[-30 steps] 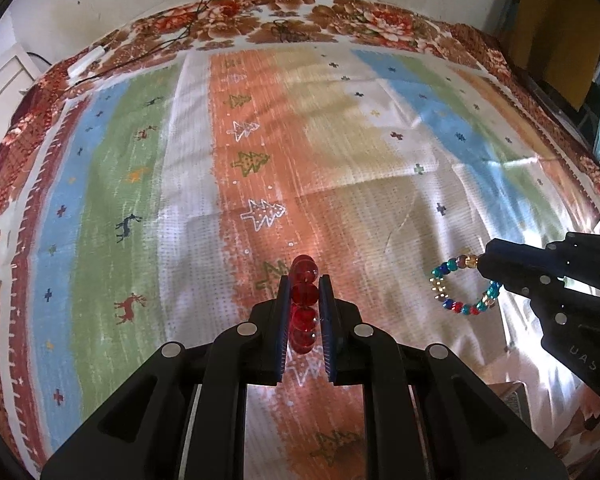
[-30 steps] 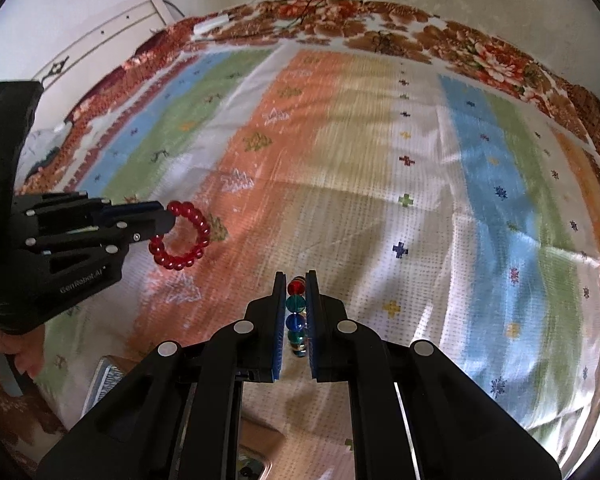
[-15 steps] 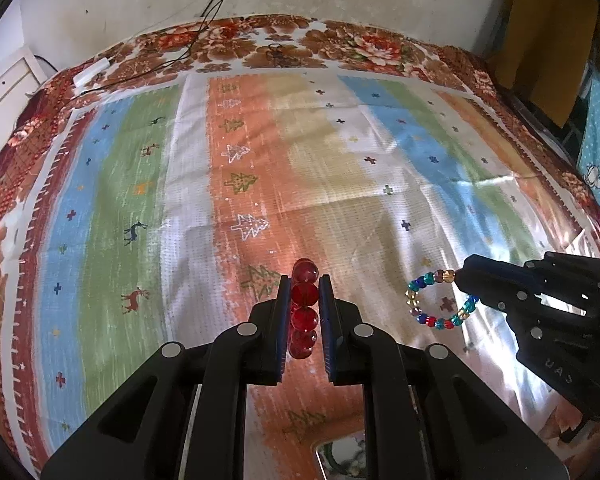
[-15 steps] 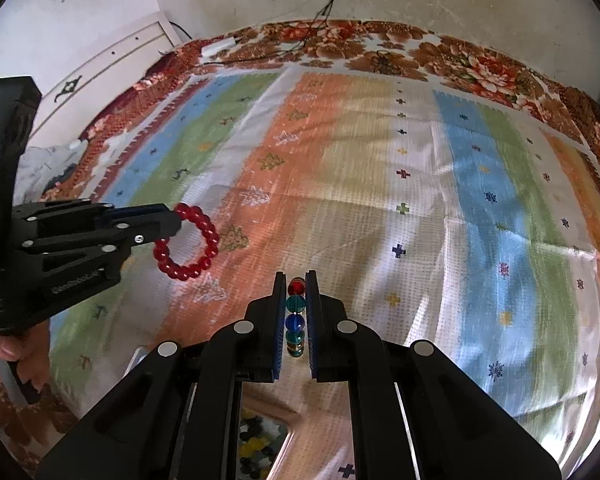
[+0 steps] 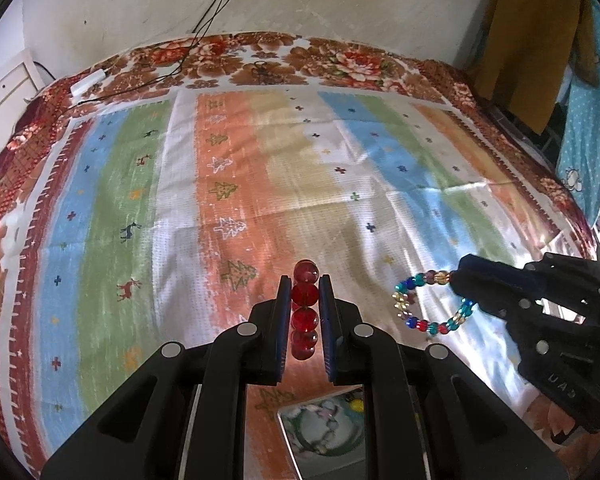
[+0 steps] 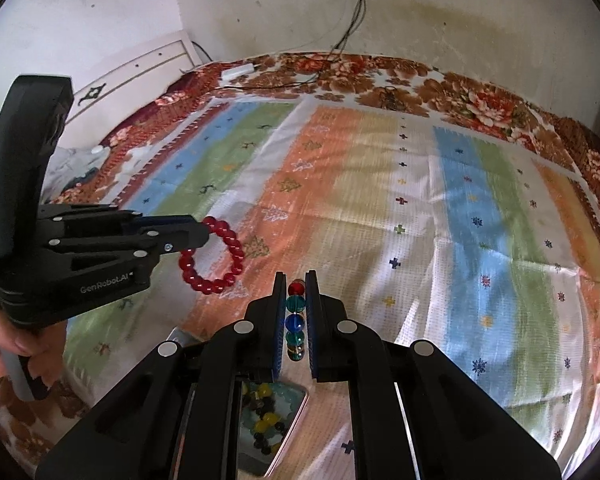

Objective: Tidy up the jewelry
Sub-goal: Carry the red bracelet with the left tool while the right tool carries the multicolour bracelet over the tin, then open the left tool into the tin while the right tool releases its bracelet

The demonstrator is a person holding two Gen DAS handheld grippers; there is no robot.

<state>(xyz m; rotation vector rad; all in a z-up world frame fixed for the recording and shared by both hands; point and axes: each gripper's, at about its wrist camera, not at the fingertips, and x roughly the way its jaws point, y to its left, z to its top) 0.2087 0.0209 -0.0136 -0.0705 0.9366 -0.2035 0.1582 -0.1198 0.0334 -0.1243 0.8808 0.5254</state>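
Left gripper [image 5: 305, 312]: I have it clamped on the red bead bracelet [image 5: 305, 312]; the jaws stand narrow with a column of beads between the pads.
Red bracelet, place: pinched at one arc. From the right wrist view the rest of the loop [image 6: 214, 256] hangs free past the fingertips, clear of the striped cloth [image 6: 380, 208].
Right gripper [image 6: 296, 320]: closed tight on the multicolour bead bracelet [image 6: 296, 320]. Red, teal and blue beads are stacked between the pads.
Multicolour bracelet, place: the loop [image 5: 428, 304] dangles ahead of the right fingertips, off the cloth, seen to the right of my left jaws.
Weight: I judge both very light; there is no visible strain on either grip.
Stiffness: strung beads, so each loop should be floppy and swing when I move. Slow travel is advised.
Surface: the beads look glossy and round, so I expect them to roll or squirt out from under flat pads.
Fragility: they are probably glass or plastic on a cord. A hard squeeze or a snag could break the string.
Best hold: across two or three neighbouring beads, with the pads flat to the strand, as now.
Trays: a mirrored tray [image 5: 328, 432] lies just below and behind my left jaws, and a tray holding loose beads [image 6: 268, 416] lies under the right ones.
Hand [image 6: 4, 344]: it grips the left tool's handle.
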